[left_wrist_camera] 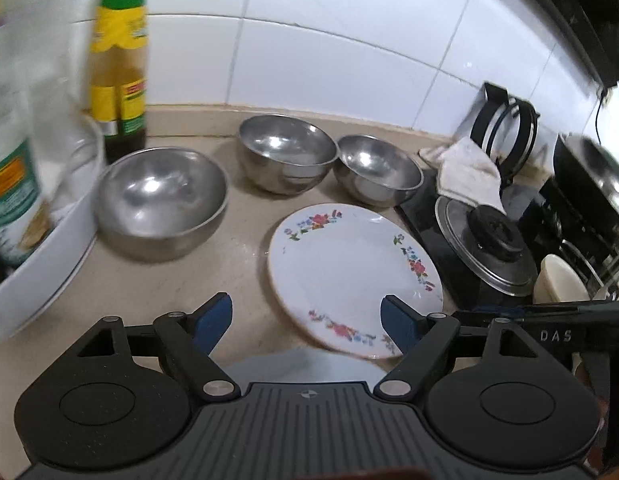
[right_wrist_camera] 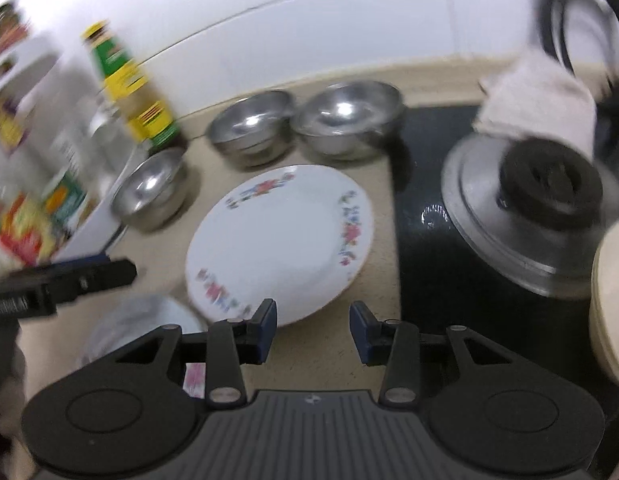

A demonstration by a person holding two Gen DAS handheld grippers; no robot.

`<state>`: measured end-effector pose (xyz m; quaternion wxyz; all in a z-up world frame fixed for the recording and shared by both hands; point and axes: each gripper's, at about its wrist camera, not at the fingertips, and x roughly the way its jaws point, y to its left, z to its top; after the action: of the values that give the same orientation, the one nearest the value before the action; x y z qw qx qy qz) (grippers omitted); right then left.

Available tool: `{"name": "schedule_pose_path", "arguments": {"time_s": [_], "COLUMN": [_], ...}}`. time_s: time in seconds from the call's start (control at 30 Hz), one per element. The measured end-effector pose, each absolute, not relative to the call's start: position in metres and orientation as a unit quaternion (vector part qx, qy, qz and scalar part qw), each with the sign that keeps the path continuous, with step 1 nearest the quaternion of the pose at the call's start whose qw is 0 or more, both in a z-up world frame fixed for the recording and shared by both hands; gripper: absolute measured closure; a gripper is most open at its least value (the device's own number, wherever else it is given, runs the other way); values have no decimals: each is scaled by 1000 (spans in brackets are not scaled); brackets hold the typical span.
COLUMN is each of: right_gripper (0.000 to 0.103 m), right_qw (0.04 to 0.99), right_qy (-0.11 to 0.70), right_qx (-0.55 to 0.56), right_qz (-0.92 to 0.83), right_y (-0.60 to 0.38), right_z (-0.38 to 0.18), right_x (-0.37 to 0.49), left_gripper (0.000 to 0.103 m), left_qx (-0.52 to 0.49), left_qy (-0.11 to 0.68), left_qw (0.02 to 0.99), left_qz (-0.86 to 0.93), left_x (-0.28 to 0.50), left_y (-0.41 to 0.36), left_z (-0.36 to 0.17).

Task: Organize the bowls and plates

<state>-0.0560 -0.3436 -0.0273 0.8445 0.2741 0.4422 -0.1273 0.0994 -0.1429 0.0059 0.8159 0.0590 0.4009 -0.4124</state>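
Note:
A white plate with flower prints [left_wrist_camera: 349, 276] [right_wrist_camera: 277, 236] lies flat on the beige counter. Behind it stand three empty steel bowls: a large one on the left [left_wrist_camera: 161, 200] [right_wrist_camera: 149, 188], one in the middle [left_wrist_camera: 287, 152] [right_wrist_camera: 251, 124] and one on the right [left_wrist_camera: 379, 170] [right_wrist_camera: 349, 116]. My left gripper [left_wrist_camera: 307, 320] hovers open over the plate's near edge, holding nothing. My right gripper [right_wrist_camera: 313, 328] is open too, with bare counter between its blue pads, just right of the plate's near rim. A second pale plate [left_wrist_camera: 301, 364] [right_wrist_camera: 137, 320] lies close under the left gripper.
A white tub [left_wrist_camera: 49, 248] of packets and a green-yellow bottle [left_wrist_camera: 121, 60] crowd the left. On the right, a black stove [left_wrist_camera: 421, 216] carries a pot lid [left_wrist_camera: 485, 248] and a cloth [left_wrist_camera: 467, 172]. Cream bowls [right_wrist_camera: 613, 304] are stacked far right. A tiled wall closes the back.

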Motion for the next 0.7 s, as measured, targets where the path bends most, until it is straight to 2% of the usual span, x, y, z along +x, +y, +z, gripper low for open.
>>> {"name": "schedule_pose_path", "arguments": {"time_s": [0.27,0.7], "right_gripper": [64,64], "right_qw": [838,821], "right_qy": [440,450], "right_qx": [294,324], "right_qz": [-129,-139], "right_y": [-359,-375], "right_z": [-40,-61], "right_x": [-47,-26], "left_gripper": [16,16], "left_qx": [109,129], "left_qy": [419,454], "left_qw": [801,769], "left_qz": [-414,-430], "left_x": [117,152], "left_y": [-180,-213], "left_z": [-12,-36]}}
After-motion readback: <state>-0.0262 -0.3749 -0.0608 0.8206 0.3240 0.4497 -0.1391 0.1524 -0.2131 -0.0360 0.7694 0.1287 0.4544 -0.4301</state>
